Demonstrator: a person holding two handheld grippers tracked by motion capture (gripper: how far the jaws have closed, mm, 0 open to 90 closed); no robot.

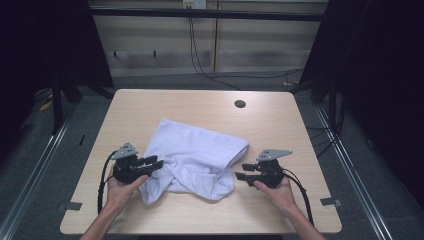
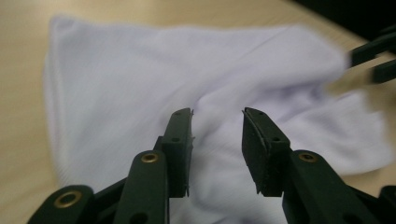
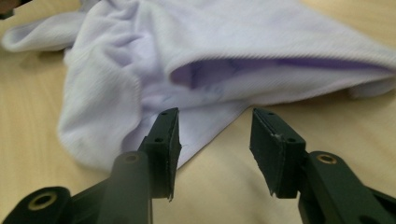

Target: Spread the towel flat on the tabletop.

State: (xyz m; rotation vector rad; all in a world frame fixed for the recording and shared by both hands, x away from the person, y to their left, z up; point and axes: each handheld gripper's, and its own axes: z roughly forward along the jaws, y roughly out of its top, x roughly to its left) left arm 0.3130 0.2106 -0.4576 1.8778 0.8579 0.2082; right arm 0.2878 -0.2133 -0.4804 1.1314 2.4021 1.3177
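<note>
A white cloth (image 1: 192, 160) lies crumpled and partly folded on the wooden table (image 1: 200, 105). My left gripper (image 1: 156, 162) is at the cloth's left edge, pointing right over the fabric. In the left gripper view the jaws (image 2: 217, 126) stand apart above the cloth (image 2: 187, 70), nothing pinched between the pads. My right gripper (image 1: 240, 171) sits just right of the cloth's lower right corner, pointing left. In the right gripper view its jaws (image 3: 215, 126) are apart, with a cloth (image 3: 210, 46) corner lying on the table just ahead of them, untouched. The right gripper's jaws (image 2: 373, 58) appear far off, blurred.
A round cable hole (image 1: 240, 104) sits near the table's back edge. Black cables (image 1: 200, 65) run along the floor behind the table. Bare wood surrounds the cloth on all sides. Dark curtains flank the table.
</note>
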